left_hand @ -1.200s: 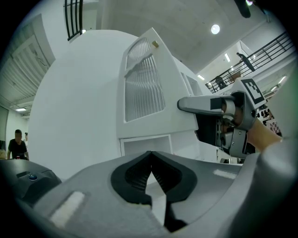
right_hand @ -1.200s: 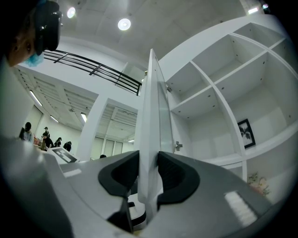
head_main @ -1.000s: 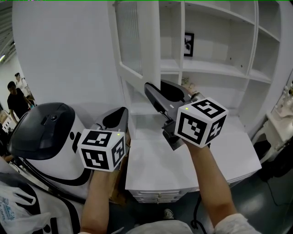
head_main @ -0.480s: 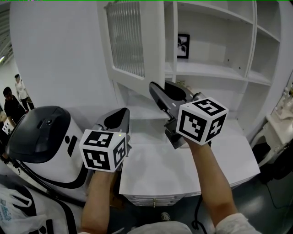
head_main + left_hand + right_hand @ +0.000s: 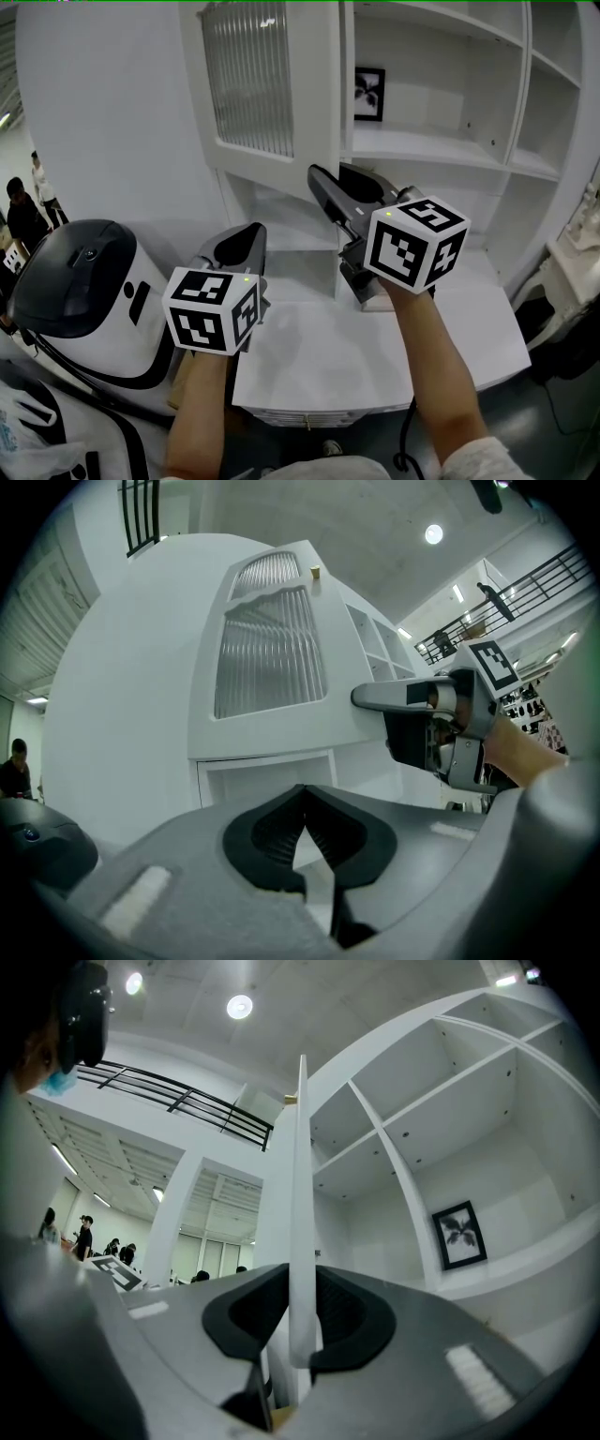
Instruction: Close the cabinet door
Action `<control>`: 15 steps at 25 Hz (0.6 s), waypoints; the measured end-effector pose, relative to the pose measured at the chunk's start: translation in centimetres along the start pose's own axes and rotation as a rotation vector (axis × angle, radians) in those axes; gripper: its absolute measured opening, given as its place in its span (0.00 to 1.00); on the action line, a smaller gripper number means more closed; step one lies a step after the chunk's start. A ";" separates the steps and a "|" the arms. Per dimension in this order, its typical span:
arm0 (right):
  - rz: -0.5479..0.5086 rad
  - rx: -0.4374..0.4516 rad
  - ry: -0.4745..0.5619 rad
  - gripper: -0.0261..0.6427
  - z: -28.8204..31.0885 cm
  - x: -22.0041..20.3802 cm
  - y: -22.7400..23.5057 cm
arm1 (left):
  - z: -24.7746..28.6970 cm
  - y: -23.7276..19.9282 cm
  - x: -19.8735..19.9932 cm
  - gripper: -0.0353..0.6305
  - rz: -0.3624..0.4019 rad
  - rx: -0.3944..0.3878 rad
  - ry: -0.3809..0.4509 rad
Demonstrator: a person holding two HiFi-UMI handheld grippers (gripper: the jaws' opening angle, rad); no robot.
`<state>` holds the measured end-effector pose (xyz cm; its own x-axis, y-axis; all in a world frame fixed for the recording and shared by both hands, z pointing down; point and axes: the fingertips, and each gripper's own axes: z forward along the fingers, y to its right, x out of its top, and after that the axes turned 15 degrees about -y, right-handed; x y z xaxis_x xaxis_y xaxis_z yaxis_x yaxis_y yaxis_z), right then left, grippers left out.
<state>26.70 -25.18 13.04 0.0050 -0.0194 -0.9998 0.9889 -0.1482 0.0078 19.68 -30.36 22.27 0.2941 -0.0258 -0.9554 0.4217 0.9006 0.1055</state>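
The white cabinet door [image 5: 272, 84] with a ribbed glass pane stands open in front of the shelves. My right gripper [image 5: 336, 180] is shut on its free edge. In the right gripper view the thin door edge [image 5: 302, 1194] runs up between the jaws of the right gripper [image 5: 302, 1283], with both pads against it. My left gripper [image 5: 246, 234] hovers lower left of the door, shut and holding nothing. The left gripper view looks over the left gripper [image 5: 302, 794] at the door face [image 5: 267, 658], with the right gripper [image 5: 375, 697] clamped at the door's right edge.
A white and black rounded machine [image 5: 84, 291] stands at the left, close to my left arm. Below the shelves lies a white counter [image 5: 375, 347]. A framed picture [image 5: 368, 94] stands on a shelf. People [image 5: 23, 216] stand far left.
The door has swung with my right gripper, and its ribbed face now shows wider in the head view. Both hands have moved forward. The right jaws have narrowed onto the edge.
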 end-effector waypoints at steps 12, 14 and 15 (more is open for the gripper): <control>0.019 -0.009 0.006 0.18 0.6 0.1 3.9 | 3.5 0.8 1.2 0.05 0.008 0.009 -0.003; 0.020 -0.022 0.008 0.19 0.6 0.1 4.5 | 4.1 1.0 1.5 0.05 0.012 0.007 -0.002; 0.020 -0.032 0.008 0.19 0.7 0.0 4.9 | 4.4 1.2 1.7 0.05 0.015 0.005 -0.002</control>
<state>31.46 -26.56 13.05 0.0256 -0.0142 -0.9996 0.9929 -0.1161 0.0271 24.44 -31.24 22.03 0.3018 -0.0128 -0.9533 0.4219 0.8985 0.1215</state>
